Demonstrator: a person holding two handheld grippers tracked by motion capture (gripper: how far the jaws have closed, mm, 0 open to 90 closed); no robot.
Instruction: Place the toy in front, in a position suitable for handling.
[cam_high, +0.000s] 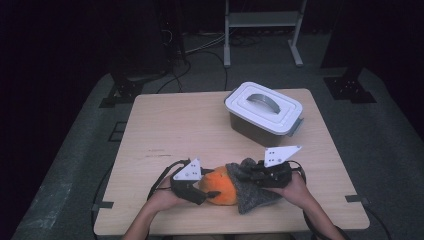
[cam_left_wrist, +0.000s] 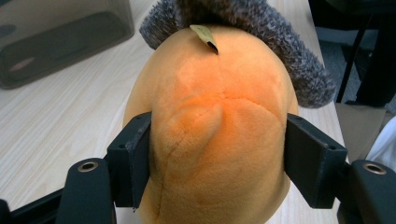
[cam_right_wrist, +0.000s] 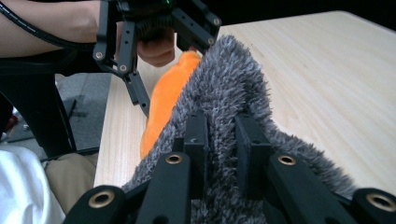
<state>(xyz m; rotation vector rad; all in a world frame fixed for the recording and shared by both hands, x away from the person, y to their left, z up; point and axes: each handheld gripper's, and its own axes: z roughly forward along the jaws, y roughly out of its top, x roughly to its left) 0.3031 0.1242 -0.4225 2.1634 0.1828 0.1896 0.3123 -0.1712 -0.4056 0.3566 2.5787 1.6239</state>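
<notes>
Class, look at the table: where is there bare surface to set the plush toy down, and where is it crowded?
Free: the table's left half, from the far edge down to the left gripper, and the right strip beside the lidded bin. Crowded: the near middle, where the right gripper and orange plush with its grey fur piece lie.

My left tongs (cam_left_wrist: 217, 158) hide orange plush (cam_left_wrist: 215, 116) flanks; its base cut off at 6 o'clock. Grey fur (cam_right_wrist: 233, 93) swallows my right tongs' (cam_right_wrist: 219, 154) tips.
</notes>
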